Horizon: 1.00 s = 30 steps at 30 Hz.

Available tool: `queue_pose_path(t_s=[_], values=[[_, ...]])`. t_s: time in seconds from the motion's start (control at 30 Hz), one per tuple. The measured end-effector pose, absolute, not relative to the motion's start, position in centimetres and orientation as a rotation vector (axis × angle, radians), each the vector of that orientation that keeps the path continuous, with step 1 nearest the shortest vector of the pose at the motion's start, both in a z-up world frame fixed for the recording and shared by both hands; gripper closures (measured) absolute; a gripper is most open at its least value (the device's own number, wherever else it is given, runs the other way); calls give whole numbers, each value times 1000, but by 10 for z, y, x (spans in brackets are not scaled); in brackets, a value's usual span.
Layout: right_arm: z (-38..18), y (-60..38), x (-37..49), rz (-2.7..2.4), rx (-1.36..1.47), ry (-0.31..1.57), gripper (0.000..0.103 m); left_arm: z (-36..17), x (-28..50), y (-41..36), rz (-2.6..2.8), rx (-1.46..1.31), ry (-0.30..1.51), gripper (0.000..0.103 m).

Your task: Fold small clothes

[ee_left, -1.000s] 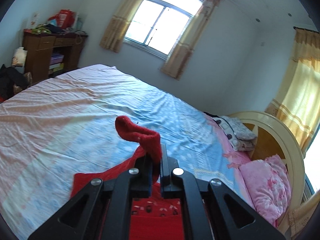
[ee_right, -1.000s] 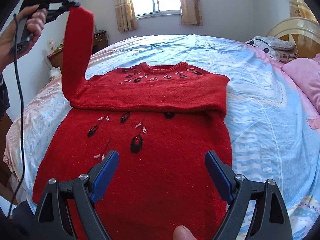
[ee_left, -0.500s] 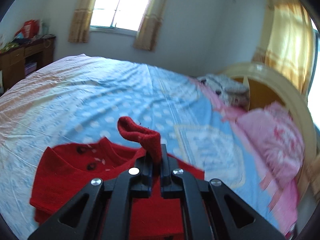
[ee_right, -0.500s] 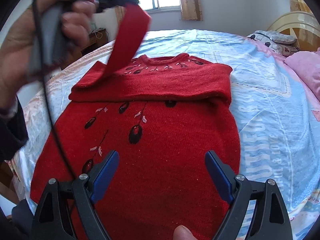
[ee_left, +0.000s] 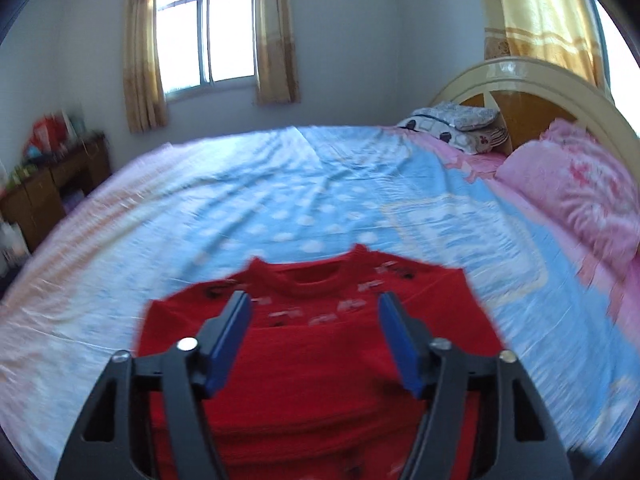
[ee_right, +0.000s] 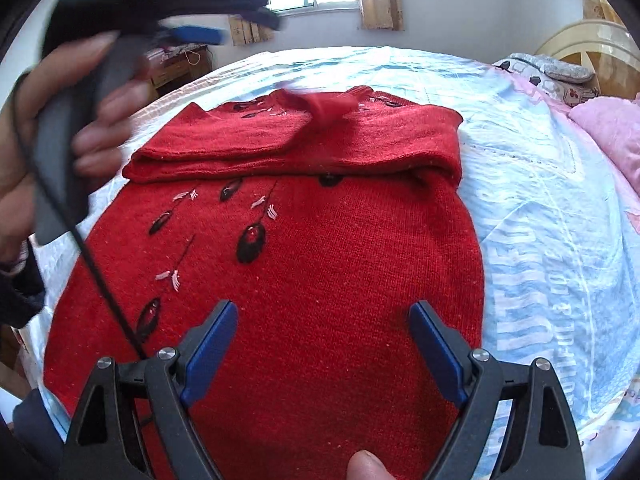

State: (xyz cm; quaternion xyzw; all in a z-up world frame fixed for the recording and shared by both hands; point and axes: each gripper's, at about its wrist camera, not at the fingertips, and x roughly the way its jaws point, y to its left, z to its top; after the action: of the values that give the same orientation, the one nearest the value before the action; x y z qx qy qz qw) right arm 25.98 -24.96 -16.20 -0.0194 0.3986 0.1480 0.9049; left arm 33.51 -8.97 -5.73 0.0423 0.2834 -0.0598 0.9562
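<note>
A red knit sweater [ee_right: 320, 264] with black and pink embroidery lies flat on the bed, its sleeves folded across the chest. One sleeve's cuff [ee_right: 332, 106] rests loose near the neckline. My left gripper [ee_left: 314, 312] hangs over the collar end of the red sweater [ee_left: 320, 360]; its jaws are opening and nothing is between them. From the right wrist view, the left gripper [ee_right: 192, 32] appears blurred at top left in a person's hand. My right gripper [ee_right: 324, 320] stands open just above the sweater's lower half, holding nothing.
The bed sheet [ee_left: 280, 208] is light blue and pink, spreading wide around the sweater. Pink pillows [ee_left: 580, 196] and a cream headboard [ee_left: 540, 76] stand at the right. A wooden desk [ee_left: 52, 184] with clutter sits at the left wall. A black cable [ee_right: 100, 280] crosses the sweater's left side.
The left gripper carried the raised sleeve across and down over the sweater, then opened and let it go; the sleeve now lies on the chest. The right gripper has not moved.
</note>
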Motion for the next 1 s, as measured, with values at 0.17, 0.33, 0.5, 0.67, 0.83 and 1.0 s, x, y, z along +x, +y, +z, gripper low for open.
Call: queue_pose_path(t_s=[0.17,0.33,0.5,0.67,0.83,1.0], values=[[-166,-245,256,294,-59,812,15,-93,309,-24,146,267,569,19],[-166,-246,257,286,-54,801,15,-137,315,32,288,251,707,19],[-162,-251,258,259,-25,777,15,-146,318,52,265,140,734,17],[-153,-255,260,205,-24,749,15,-152,320,58,252,104,739,8],[-128,-254,279,181,9,731,15,-157,318,58,246,102,742,4],[-101,-231,323,181,-28,706,17,-163,324,64,227,61,784,0]])
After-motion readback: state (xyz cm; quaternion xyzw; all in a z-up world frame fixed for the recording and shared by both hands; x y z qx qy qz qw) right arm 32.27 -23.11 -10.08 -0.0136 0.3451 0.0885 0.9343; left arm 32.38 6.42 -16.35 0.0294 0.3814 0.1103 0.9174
